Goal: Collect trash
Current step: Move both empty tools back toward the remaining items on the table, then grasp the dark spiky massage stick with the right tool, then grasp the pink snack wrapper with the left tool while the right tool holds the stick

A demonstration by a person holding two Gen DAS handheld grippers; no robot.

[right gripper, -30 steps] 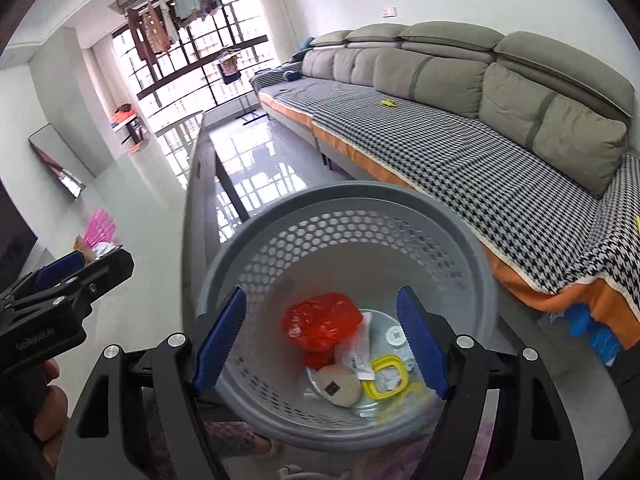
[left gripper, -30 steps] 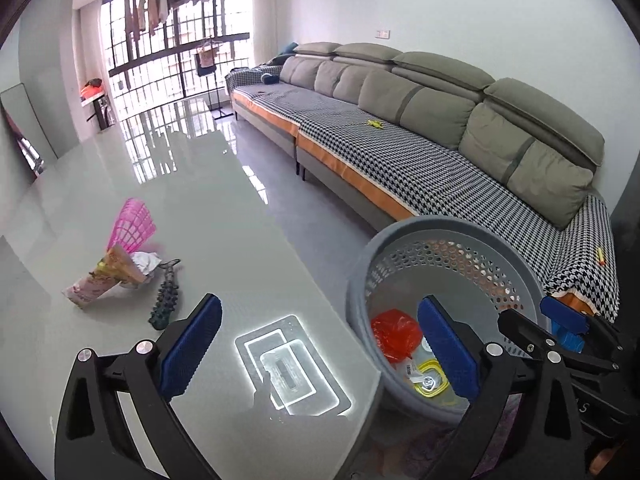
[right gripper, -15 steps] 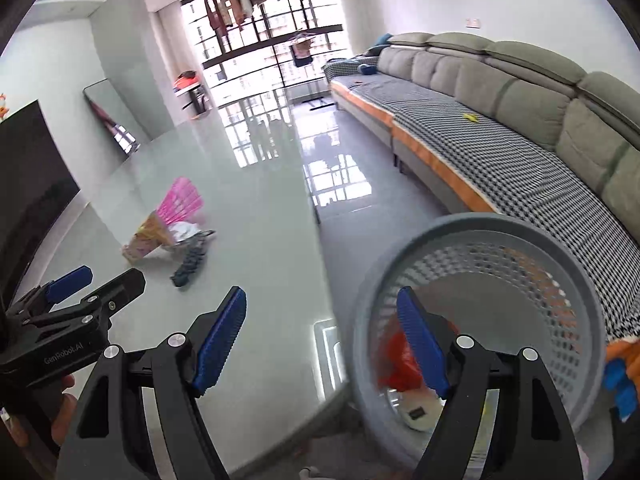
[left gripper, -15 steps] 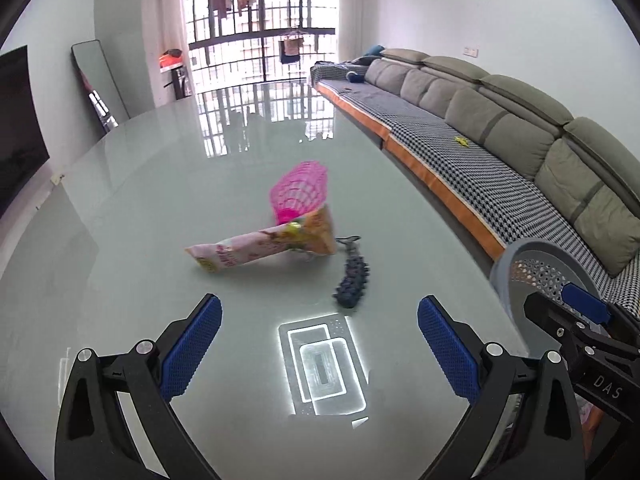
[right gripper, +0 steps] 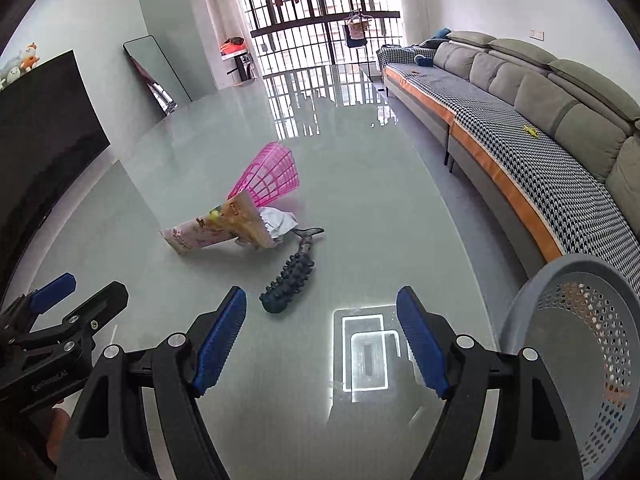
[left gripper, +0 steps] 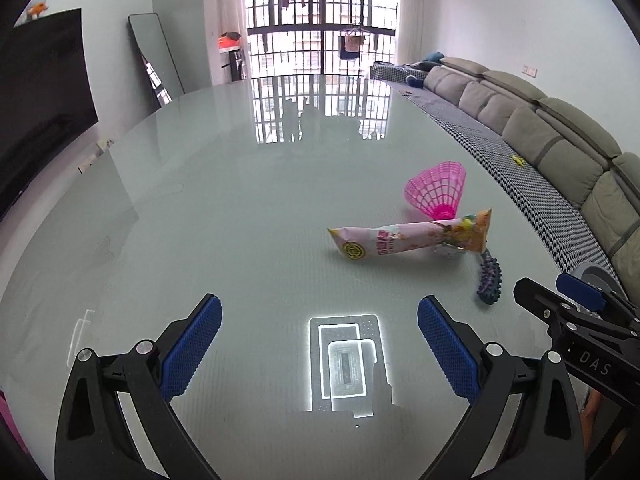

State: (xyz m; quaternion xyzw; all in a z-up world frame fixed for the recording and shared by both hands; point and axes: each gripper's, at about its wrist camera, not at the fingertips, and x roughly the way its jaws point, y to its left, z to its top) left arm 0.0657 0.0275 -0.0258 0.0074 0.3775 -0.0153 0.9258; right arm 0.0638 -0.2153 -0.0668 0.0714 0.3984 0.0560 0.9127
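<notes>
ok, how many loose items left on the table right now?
4, all clustered mid-table: pink mesh cone farthest back, snack wrapper leaning in front of it, crumpled white paper tucked behind the wrapper, dark knobbly toy nearest the right gripper. Smaller bits could hide under the wrapper.

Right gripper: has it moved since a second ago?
Yes. The right gripper was over the bin; the bin now sits at the view's right edge and the open jaws face the table near the spiky toy.

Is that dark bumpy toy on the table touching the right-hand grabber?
Apart. In the right wrist view the dark spiky toy lies on the glass table beyond the open right gripper, with bare glass between them.
</notes>
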